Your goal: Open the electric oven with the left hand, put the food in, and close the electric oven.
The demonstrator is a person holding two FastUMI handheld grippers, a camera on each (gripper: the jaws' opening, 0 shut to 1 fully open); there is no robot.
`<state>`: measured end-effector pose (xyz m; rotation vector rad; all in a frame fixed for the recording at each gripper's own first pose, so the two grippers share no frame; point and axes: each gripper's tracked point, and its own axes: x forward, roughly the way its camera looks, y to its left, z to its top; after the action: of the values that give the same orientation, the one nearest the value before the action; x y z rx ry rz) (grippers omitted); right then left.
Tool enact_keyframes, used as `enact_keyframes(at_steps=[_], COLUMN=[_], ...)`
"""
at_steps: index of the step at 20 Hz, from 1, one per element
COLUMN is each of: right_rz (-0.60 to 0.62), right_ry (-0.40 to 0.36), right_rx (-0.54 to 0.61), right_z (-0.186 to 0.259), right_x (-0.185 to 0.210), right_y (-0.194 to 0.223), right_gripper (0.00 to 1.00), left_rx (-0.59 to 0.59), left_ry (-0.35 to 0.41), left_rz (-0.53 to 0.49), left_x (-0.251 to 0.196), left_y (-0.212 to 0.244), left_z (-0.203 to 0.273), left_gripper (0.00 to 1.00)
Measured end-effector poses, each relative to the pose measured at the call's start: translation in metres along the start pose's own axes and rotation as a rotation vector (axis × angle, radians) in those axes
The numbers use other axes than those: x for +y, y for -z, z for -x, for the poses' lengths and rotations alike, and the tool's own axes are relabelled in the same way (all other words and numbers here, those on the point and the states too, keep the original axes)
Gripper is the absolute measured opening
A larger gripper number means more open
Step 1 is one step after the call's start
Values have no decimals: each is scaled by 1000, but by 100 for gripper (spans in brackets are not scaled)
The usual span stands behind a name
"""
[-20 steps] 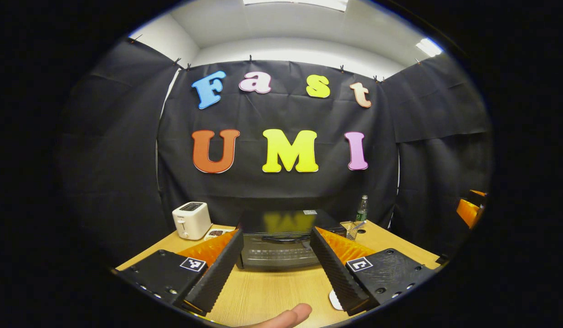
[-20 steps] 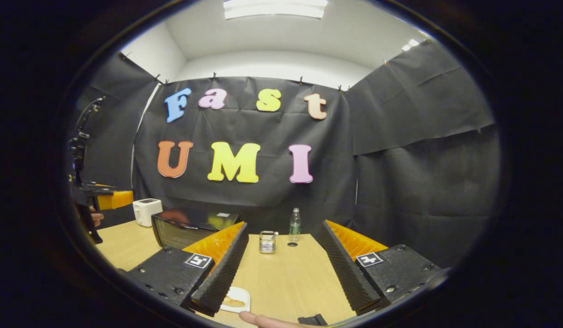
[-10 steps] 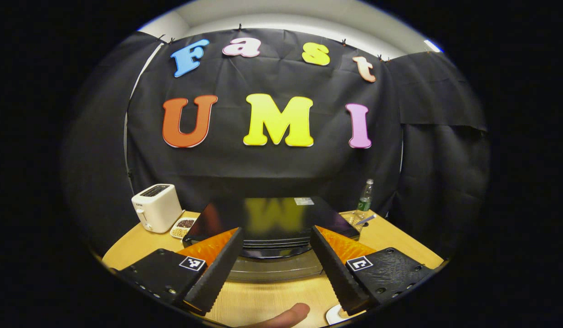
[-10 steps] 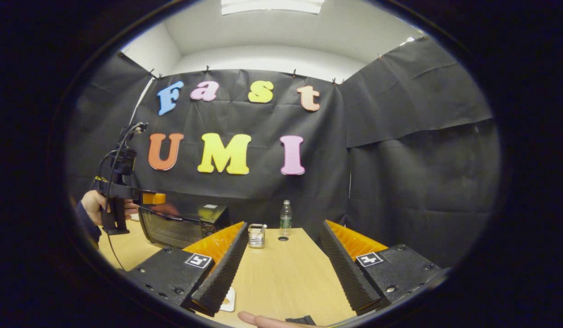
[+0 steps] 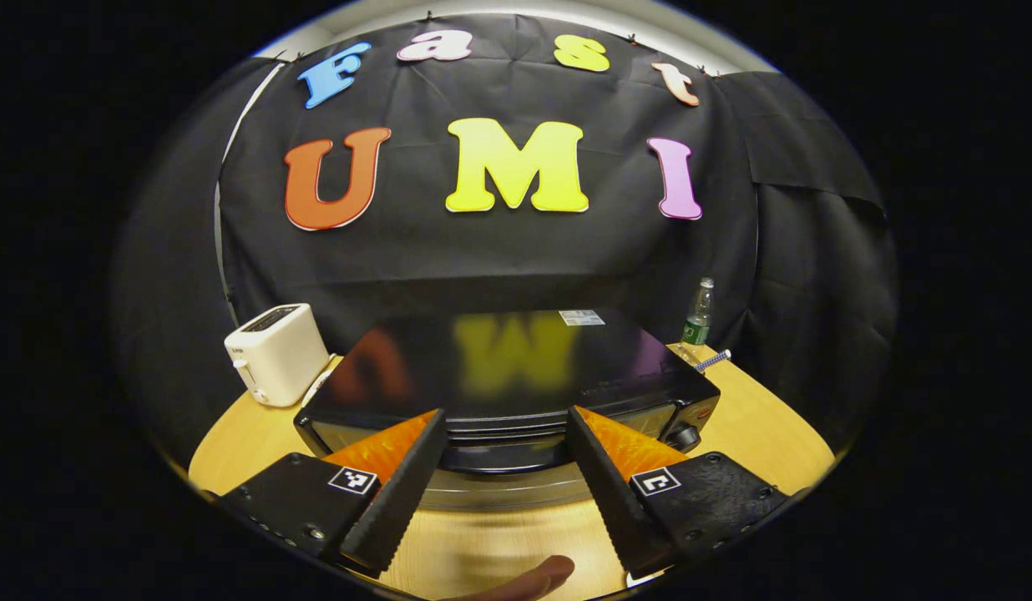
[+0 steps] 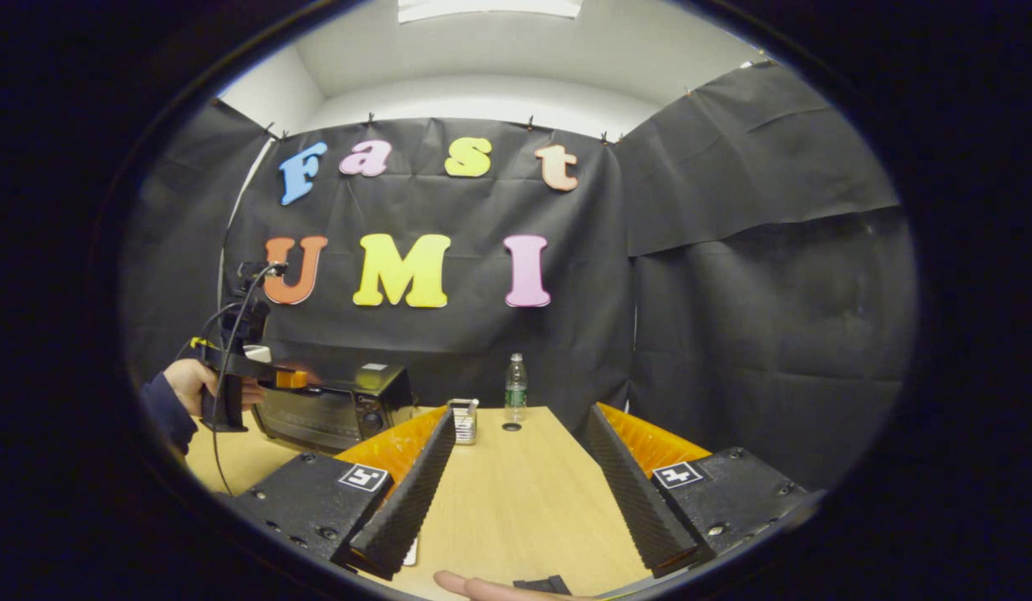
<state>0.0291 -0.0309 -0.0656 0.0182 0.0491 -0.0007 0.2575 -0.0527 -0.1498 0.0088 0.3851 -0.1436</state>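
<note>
Black-draped booth, wooden table (image 6: 516, 501)

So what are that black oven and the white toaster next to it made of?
The oven looks like glossy black painted metal: its top mirrors the wall behind. Its door seems to be glass. The toaster looks like matte white plastic, though coated metal is possible.

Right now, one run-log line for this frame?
stage: approach | left gripper: open, at oven handle | door: closed | right gripper: open, empty, above table
</note>
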Motion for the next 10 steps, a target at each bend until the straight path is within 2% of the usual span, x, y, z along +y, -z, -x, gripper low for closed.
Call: enact_keyframes(at_steps=[2,10], right_rz=[6,4], right_ry=[-8,-11], right_rx=[-7,-7], right_z=[3,24], right_x=[4,10], right_y=[-2,-3], right_gripper=[100,99], left_rx=[7,-6], left_ry=[3,7], left_rz=[33,14], left_x=[-4,-11], left_y=[6,37], left_z=[1,50], left_gripper=[96,96])
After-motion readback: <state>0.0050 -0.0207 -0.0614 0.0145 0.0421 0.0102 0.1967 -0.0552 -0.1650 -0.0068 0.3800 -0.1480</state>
